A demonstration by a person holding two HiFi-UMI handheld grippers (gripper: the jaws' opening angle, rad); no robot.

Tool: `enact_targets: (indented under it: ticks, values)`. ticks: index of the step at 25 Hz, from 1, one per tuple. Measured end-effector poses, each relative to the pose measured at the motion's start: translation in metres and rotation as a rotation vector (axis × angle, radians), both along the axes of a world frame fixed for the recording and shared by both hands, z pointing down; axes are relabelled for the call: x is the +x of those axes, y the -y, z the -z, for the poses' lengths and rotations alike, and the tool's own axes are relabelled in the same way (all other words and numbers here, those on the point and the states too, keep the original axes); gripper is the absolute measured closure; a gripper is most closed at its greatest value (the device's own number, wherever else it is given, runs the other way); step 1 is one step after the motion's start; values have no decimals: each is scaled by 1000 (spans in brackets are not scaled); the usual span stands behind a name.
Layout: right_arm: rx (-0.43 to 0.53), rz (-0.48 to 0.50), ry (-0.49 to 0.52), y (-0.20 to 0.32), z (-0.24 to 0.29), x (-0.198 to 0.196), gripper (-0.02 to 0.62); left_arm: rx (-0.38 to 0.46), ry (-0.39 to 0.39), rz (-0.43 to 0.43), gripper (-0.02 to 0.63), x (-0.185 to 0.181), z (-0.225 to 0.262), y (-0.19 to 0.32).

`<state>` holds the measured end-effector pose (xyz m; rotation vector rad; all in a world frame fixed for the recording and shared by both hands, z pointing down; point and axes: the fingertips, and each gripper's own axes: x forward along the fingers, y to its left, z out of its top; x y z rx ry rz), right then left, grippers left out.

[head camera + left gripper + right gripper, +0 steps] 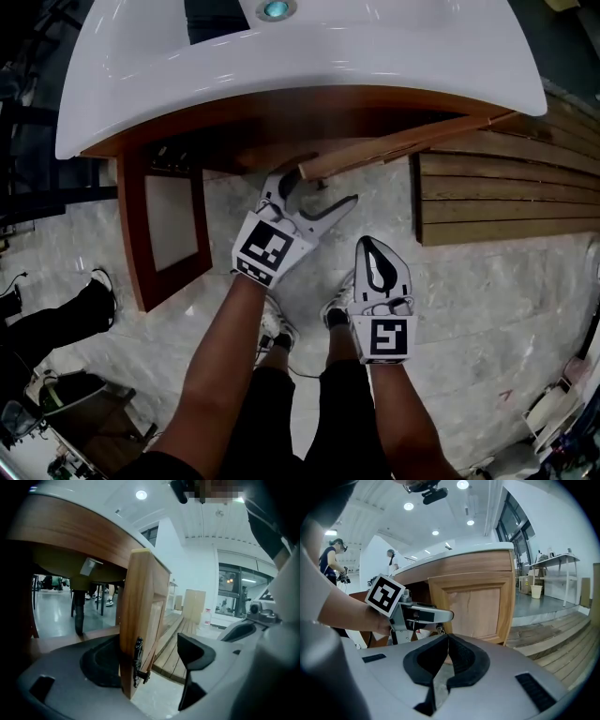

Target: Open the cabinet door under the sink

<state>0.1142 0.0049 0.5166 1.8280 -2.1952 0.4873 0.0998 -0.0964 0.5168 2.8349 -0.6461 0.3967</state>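
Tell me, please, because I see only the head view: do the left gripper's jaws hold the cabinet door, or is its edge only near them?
Observer: In the left gripper view the cabinet door has its edge between the jaws of the left gripper, and the jaws are apart, not shut on it.
Operator: Is there a handle at this edge?
Observer: Yes, a small dark metal handle sits on the door by that edge, between the jaws.
Operator: And the right gripper?
Observer: In its own view the right gripper has its jaws together, with nothing between them.
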Motion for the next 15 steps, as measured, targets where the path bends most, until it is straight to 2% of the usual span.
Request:
enact_targets:
  ticks: [6, 15]
  values:
    - [-83, -8, -42, -39, -12, -10, 571, -30, 26, -96, 225, 2, -2, -34]
    - [-98, -85, -103, -93, 2, -11, 571, -59, 72, -161, 225, 12, -2, -75]
